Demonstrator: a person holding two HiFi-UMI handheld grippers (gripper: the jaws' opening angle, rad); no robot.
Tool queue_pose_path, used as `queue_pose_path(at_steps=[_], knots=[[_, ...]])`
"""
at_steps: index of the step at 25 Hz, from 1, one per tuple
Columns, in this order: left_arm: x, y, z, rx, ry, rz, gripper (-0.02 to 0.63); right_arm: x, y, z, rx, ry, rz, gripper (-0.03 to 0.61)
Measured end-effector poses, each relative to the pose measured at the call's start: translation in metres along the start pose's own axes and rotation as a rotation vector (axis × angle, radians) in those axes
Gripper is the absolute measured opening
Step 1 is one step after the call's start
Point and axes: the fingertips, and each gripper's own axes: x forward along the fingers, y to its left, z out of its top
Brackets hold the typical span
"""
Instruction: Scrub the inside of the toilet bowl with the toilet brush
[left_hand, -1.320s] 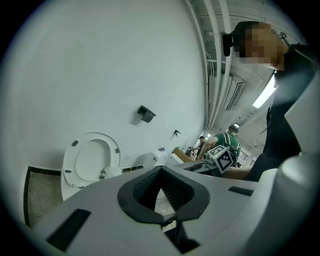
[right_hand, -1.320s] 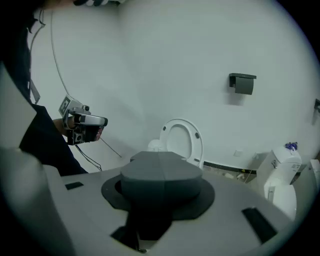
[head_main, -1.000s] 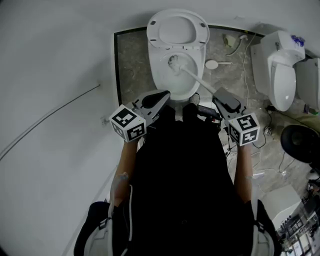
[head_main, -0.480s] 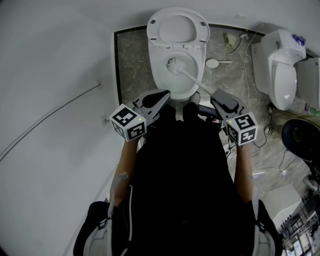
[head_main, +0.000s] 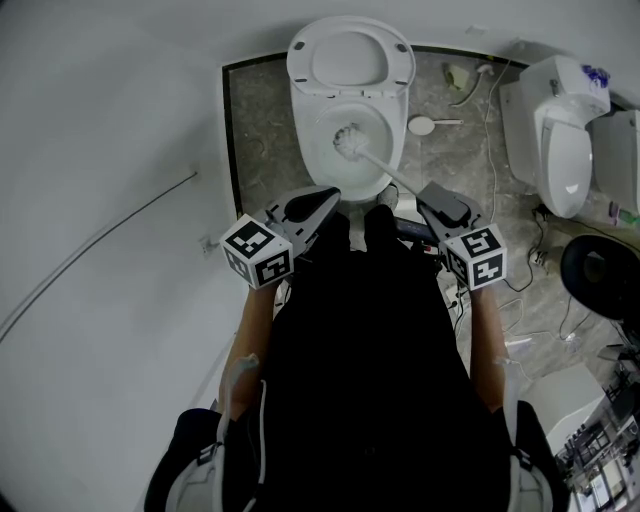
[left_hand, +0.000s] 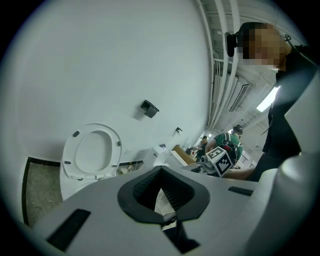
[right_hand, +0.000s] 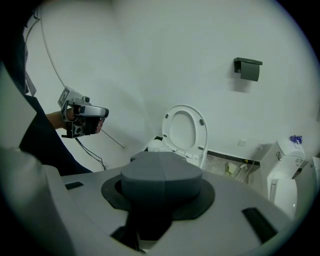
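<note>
Each gripper's cube (head_main: 257, 251) carries black-and-white square markers, and the blue print on the neighbouring toilet's tank (head_main: 594, 77) is too small to read. The white toilet brush (head_main: 349, 141) has its bristle head inside the toilet bowl (head_main: 312, 152), below the raised seat (head_main: 350, 58). Its thin handle slants back to the right gripper (head_main: 425, 193), whose jaws are clamped on it. The left gripper (head_main: 330, 192) hangs at the bowl's front rim, jaws apart and empty, both forearms stretched forward.
</note>
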Motion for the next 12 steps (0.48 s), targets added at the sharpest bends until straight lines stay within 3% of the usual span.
queue_pose_path(at_steps=[12], knots=[[0.011,0.011,-0.015,-0.059,0.032,0.011,0.009,0.021,-0.009,-0.018,0.024,0.070,-0.008,0.158]])
